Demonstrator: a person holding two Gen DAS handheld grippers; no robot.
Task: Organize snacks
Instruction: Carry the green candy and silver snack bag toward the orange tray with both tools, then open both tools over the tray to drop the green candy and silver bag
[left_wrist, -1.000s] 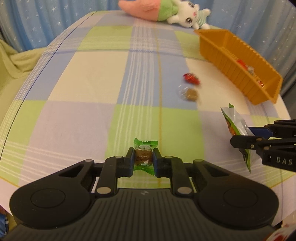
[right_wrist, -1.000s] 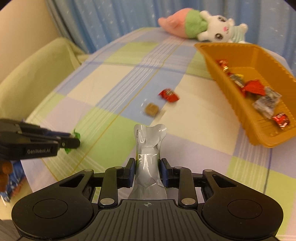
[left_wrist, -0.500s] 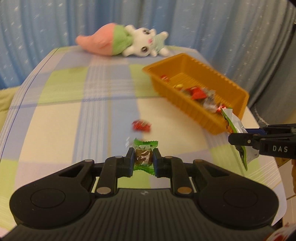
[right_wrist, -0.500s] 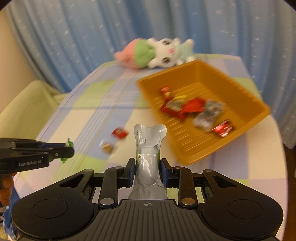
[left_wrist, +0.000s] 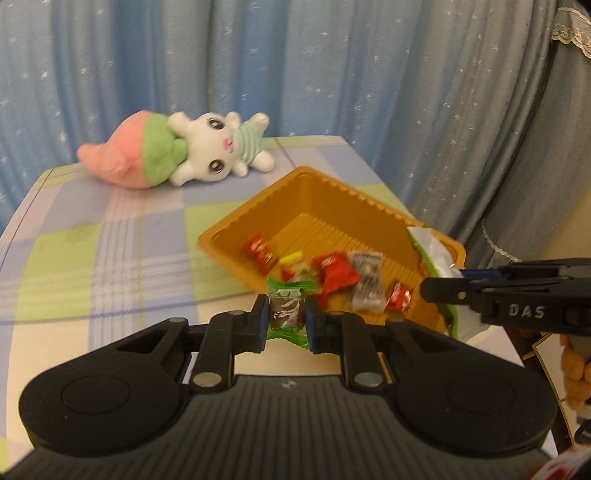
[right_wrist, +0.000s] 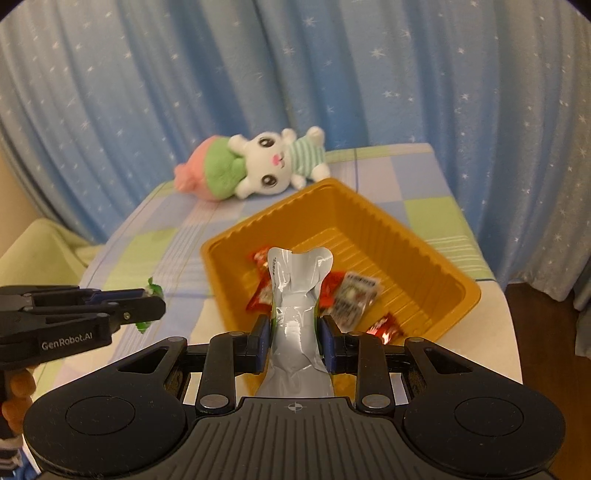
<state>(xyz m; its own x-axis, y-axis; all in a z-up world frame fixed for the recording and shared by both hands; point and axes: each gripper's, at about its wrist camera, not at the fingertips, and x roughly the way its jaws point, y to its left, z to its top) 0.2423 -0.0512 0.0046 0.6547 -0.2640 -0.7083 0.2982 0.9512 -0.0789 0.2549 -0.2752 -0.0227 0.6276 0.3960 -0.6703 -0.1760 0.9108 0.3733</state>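
Green-wrapped candy (left_wrist: 287, 309): small twist-end sweet, brown centre, pinched across its middle between the closed fingers of the left gripper (left_wrist: 285, 319). Twisted ends stick out fore and aft, so its long axis runs along the fingers. Carried in the air, at or just short of the near left rim of the tray; which of the two cannot be told.

Silver pouch (right_wrist: 295, 314): foil sachet with green edging, clamped at its waist by the right gripper (right_wrist: 295, 341), jaws closed on it. Long axis runs straight forward along the fingers, free end pointing out over the tray floor. Also carried clear of the table.

Orange tray (right_wrist: 424, 236): ribbed plastic bin, directly ahead of and below both grippers, set corner-on so its long axis runs away to the right. Contents: several red wrappers (left_wrist: 334, 275), one grey-white packet (right_wrist: 351, 297), lying loose in the near half.

Governing relation: the tray opening lies forward and down from both loads. Judged, the right gripper is the nearer to a clean release, its pouch already overhanging the interior; the left needs a little more travel forward and right.

Checked tablecloth (left_wrist: 110, 240): under the tray.

Plush rabbit (left_wrist: 207, 151): far edge, well apart from the tray.
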